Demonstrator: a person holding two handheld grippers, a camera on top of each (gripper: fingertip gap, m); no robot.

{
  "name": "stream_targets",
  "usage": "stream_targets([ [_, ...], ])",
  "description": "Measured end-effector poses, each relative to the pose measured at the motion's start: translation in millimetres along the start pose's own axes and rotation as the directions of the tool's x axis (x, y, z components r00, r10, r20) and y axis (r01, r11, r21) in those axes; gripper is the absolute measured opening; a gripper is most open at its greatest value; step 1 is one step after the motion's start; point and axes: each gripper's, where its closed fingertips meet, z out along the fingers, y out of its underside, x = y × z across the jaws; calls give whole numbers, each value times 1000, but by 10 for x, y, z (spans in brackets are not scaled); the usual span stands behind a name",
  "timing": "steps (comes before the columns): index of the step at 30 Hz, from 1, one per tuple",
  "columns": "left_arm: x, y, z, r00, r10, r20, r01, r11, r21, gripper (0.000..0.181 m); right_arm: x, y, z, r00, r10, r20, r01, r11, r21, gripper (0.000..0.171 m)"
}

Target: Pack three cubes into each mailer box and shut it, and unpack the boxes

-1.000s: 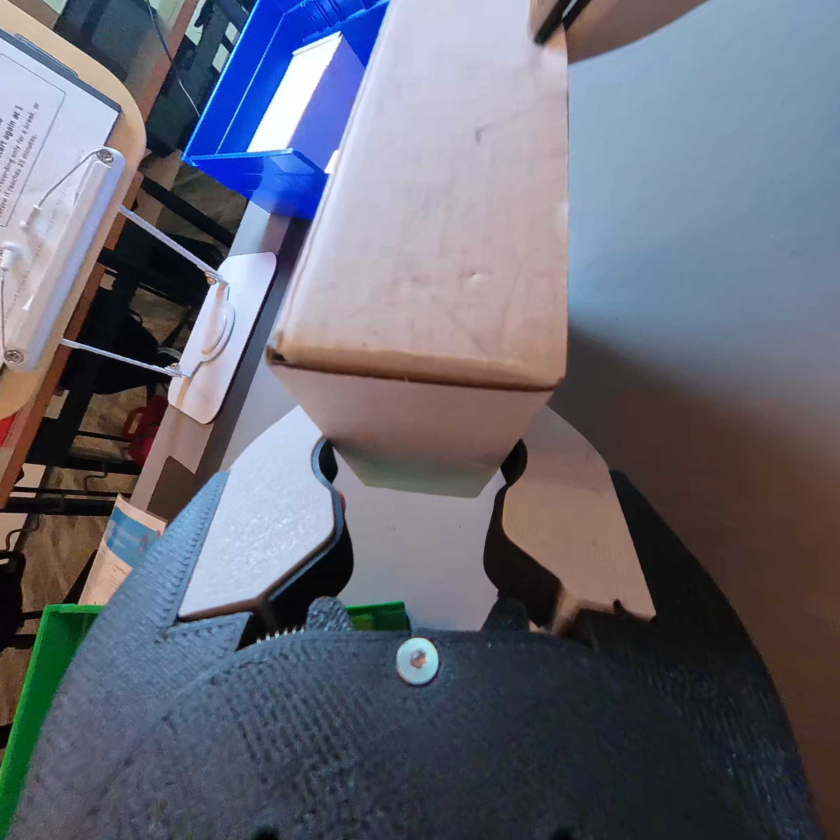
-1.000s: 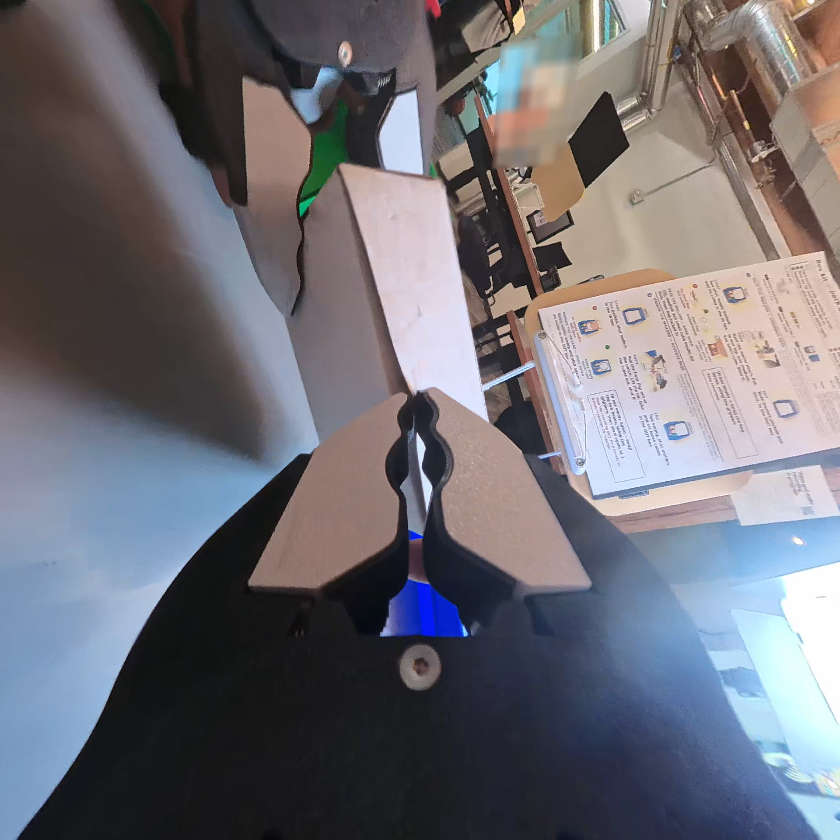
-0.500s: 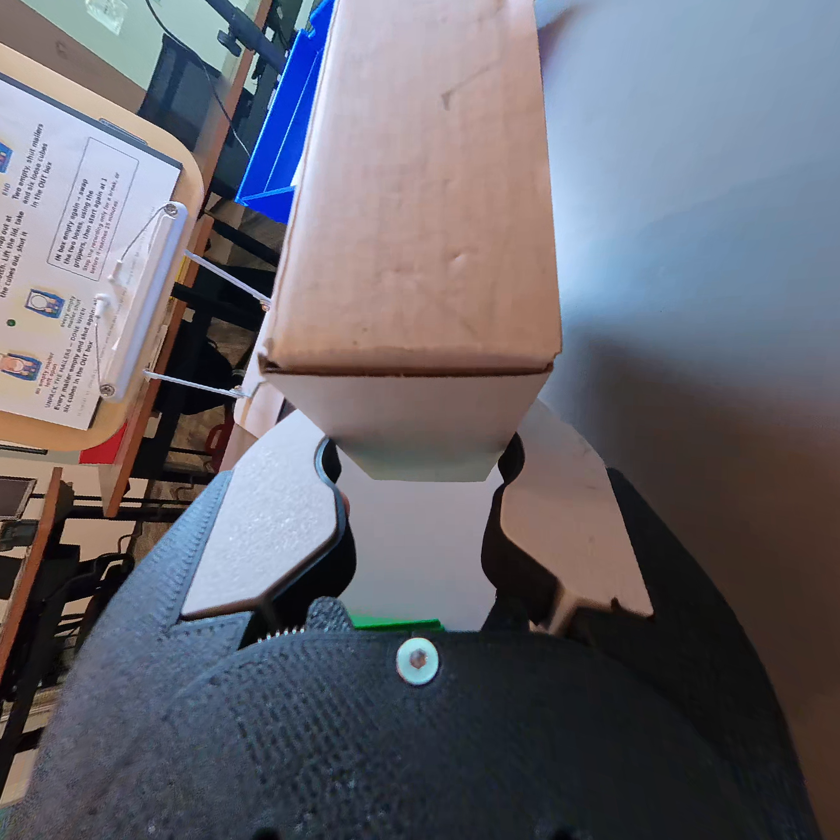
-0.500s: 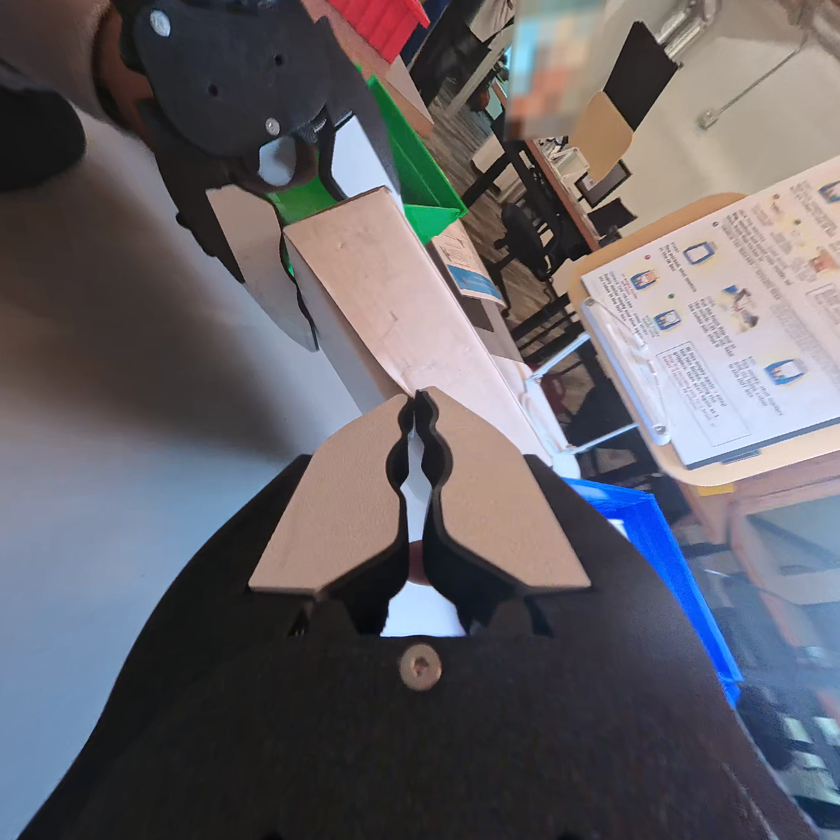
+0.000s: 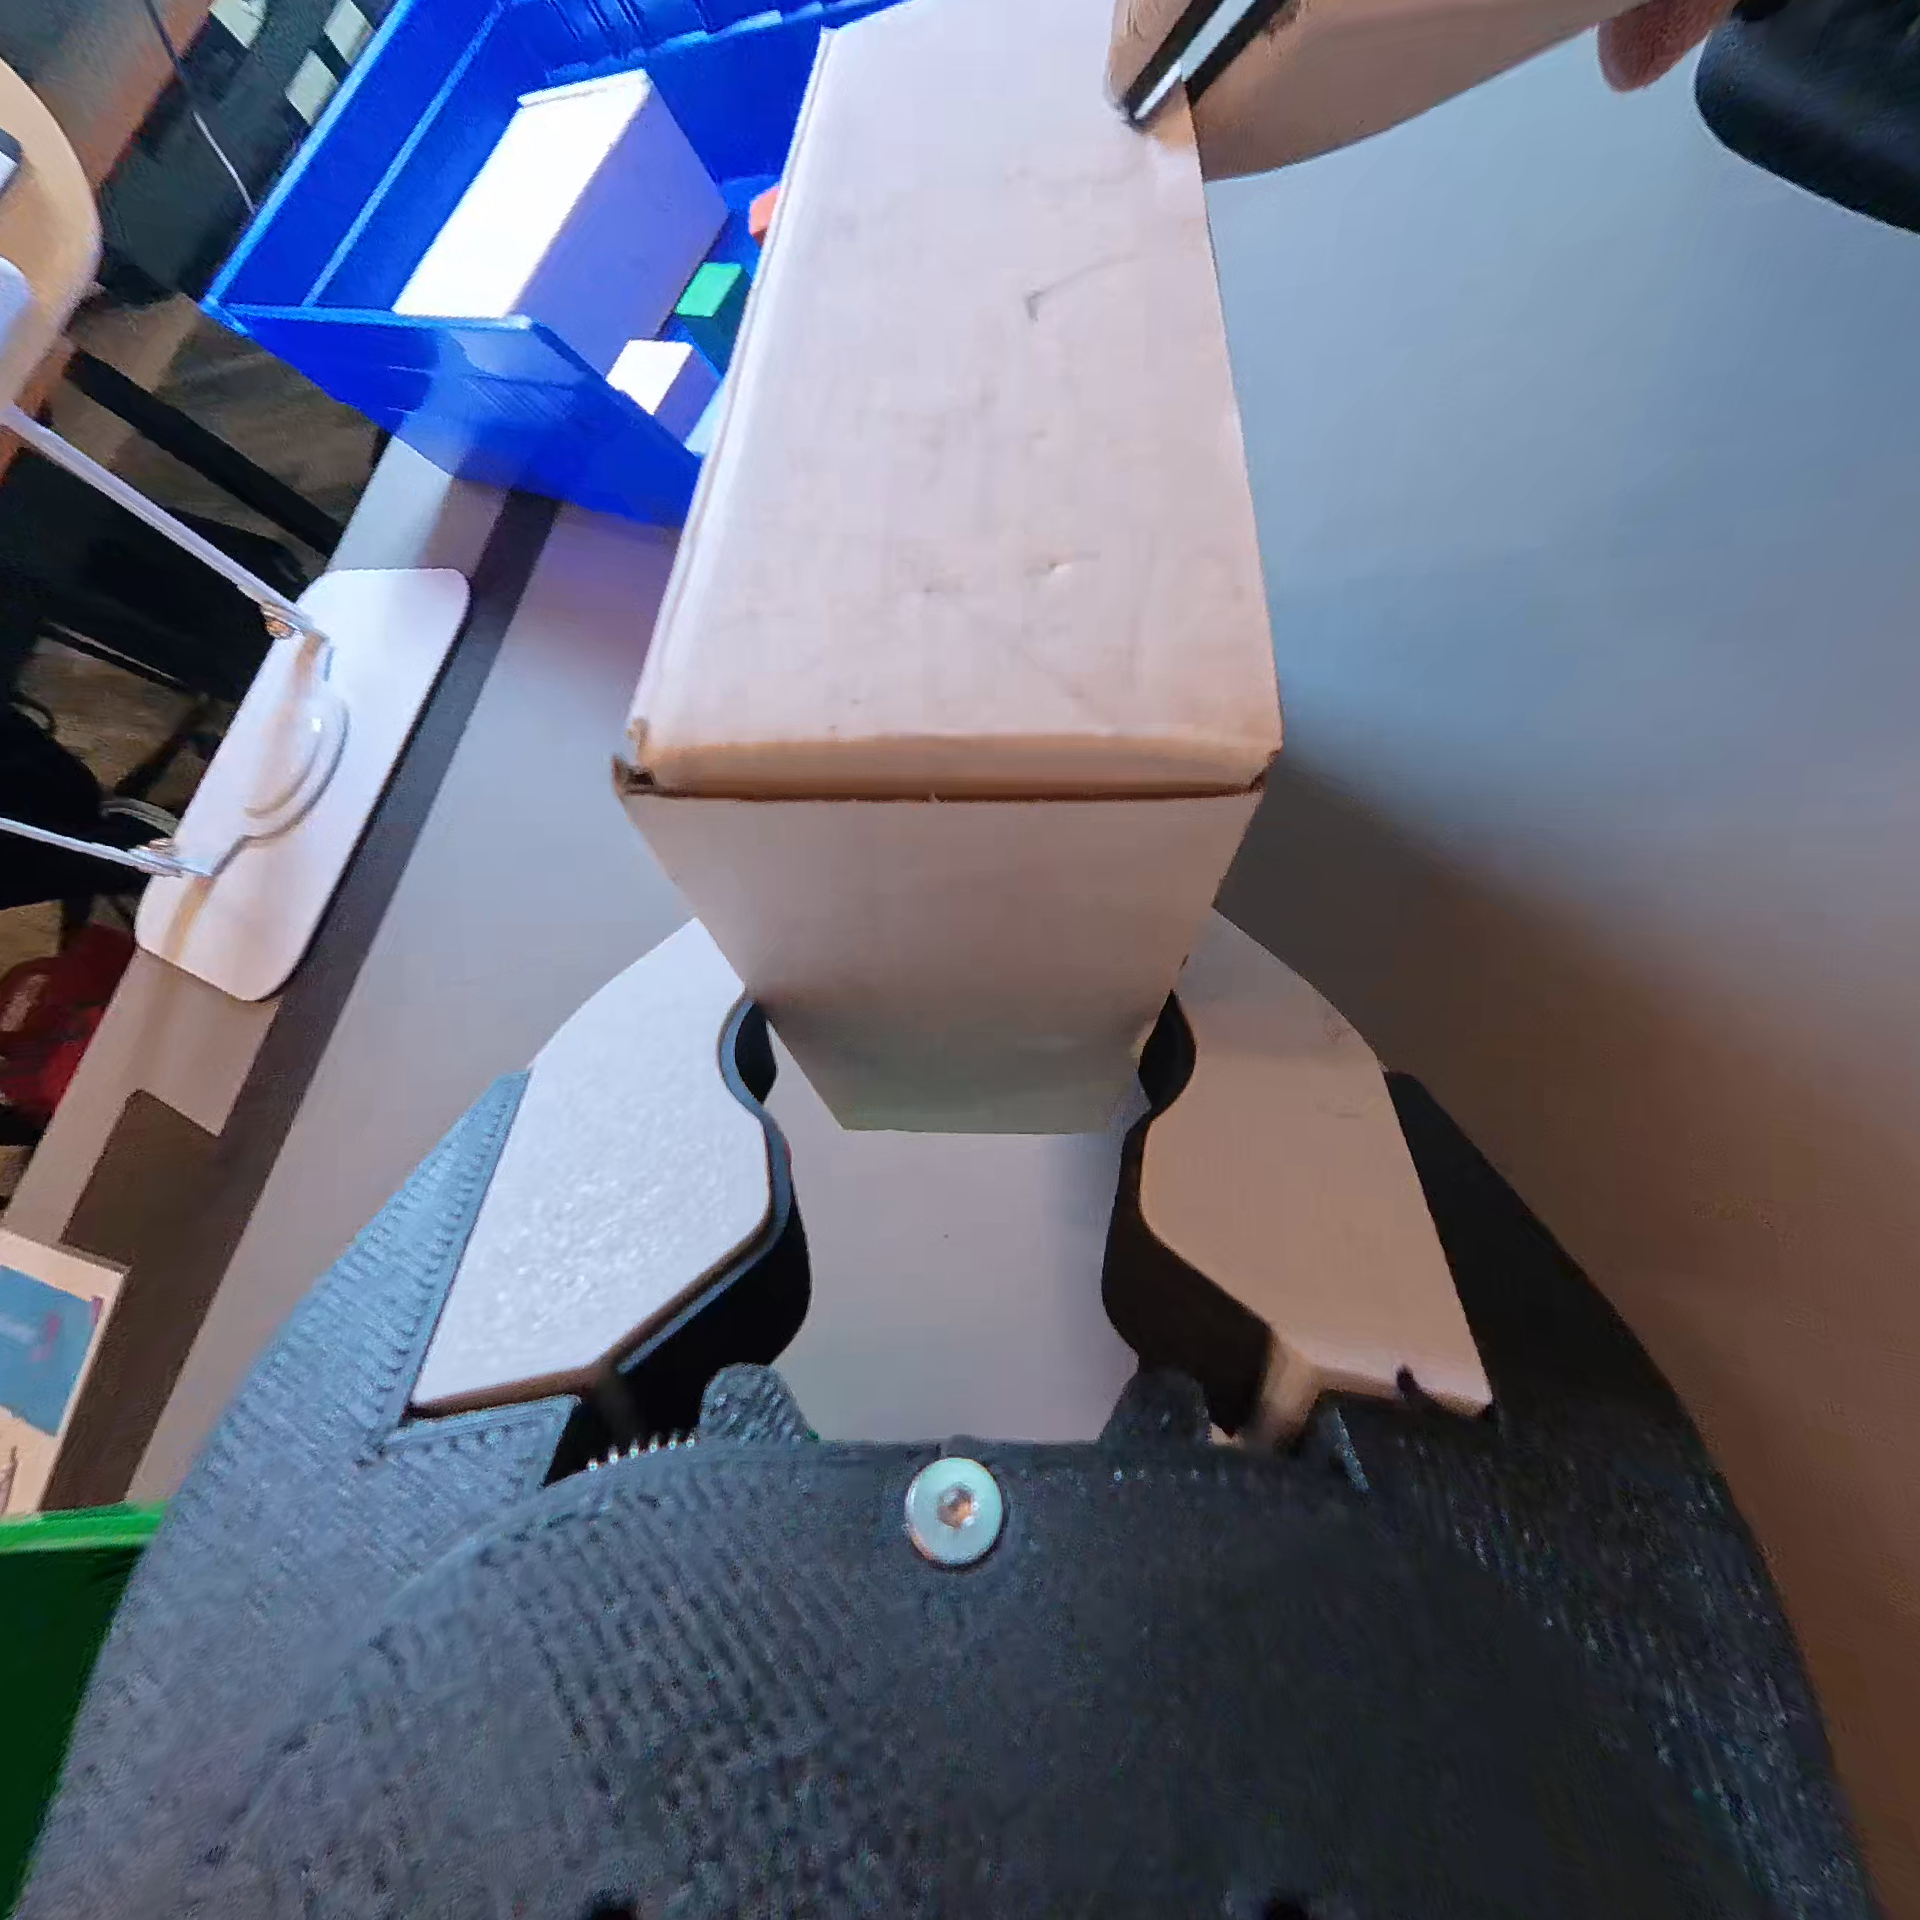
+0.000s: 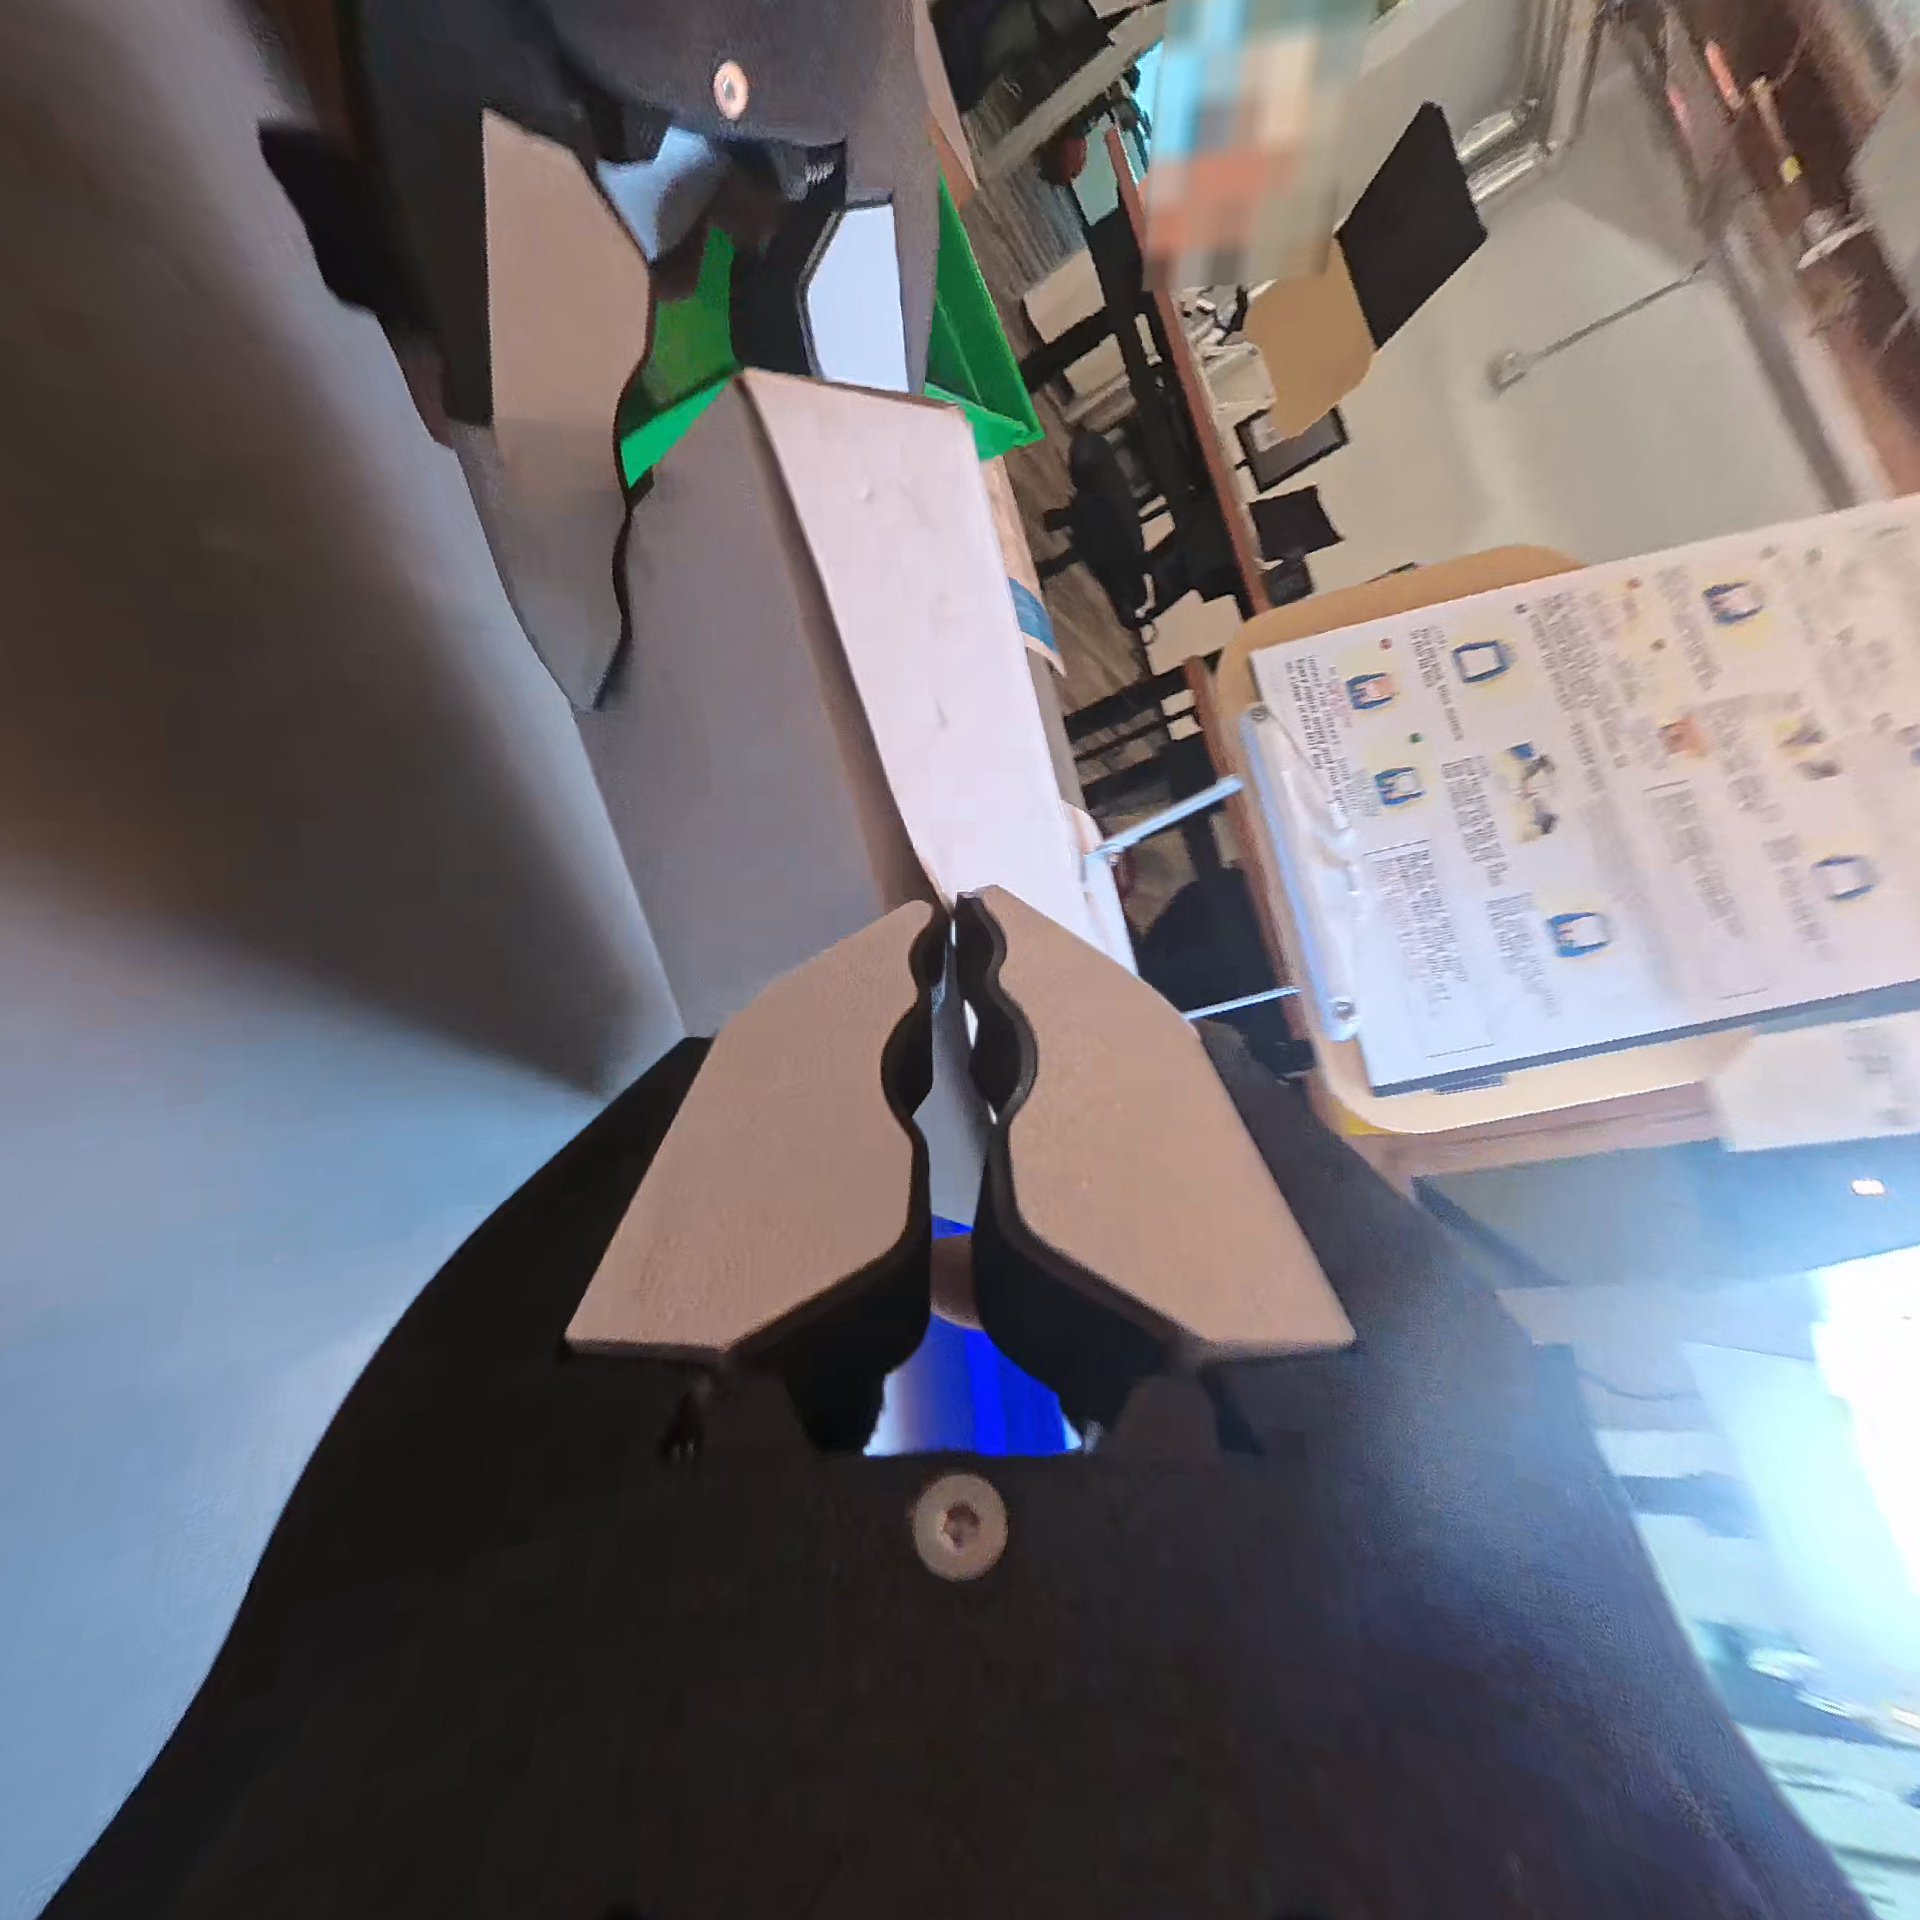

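Note:
A closed brown cardboard mailer box (image 5: 966,468) is held off the grey table (image 5: 1558,623) between both grippers. My left gripper (image 5: 961,935) is shut on the box's near end, one finger on each side. My right gripper (image 6: 951,904) is shut on a thin cardboard edge at the box's other end (image 6: 748,675). The right gripper also shows at the top of the left wrist view (image 5: 1153,94), and the left gripper at the top of the right wrist view (image 6: 717,343). A green cube (image 5: 712,291) and a red cube (image 5: 764,208) lie in a blue bin (image 5: 468,395).
The blue bin also holds a white box (image 5: 551,197). A green bin (image 6: 977,343) stands behind the left gripper. An instruction sheet on a wire stand (image 6: 1610,790) sits past the table edge, its base plate (image 5: 301,779) on the table.
Both grippers have kept their hold and swung the box. The blue bin with its cubes has come back into the left wrist view, nearer than before.

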Motion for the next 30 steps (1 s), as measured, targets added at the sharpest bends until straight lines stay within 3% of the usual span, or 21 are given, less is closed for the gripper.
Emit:
stream_targets([
  [1, 29, -1, 5, 1000, -5, -20, 5, 1000, -5, 71, -16, 11, 11, 999, -30, -10, 30, 1000, -9, 4],
  [4, 98, 27, 16, 998, -27, -60, 25, 999, -31, 71, -54, 54, 47, 996, -83, -16, 82, 995, -52, 14],
  [10, 186, -24, -56, 981, -81, -176, 85, 996, 13, 70, -70, -56, 49, 987, -155, -37, 154, 988, -30, 8],
  [14, 218, -33, -83, 970, -92, -223, 103, 994, 36, 69, -46, -103, 73, 985, -167, -42, 165, 986, -37, 14],
  [17, 243, -123, -123, 962, -99, -256, 128, 987, 99, 69, -39, -76, 96, 982, -182, -43, 180, 982, -55, 4],
  [24, 153, -253, -63, 995, -50, -88, 61, 991, 118, 79, 28, -40, 165, 976, -165, -141, 161, 986, -41, 1],
  [26, 103, -215, -20, 1000, 3, 9, -4, 997, 80, 79, 52, -37, 176, 969, -181, -167, 173, 983, -58, 1],
  [30, 46, -183, -22, 993, 100, 67, -105, 992, 69, 76, 53, -97, 130, 979, -129, -156, 127, 992, -24, 2],
])
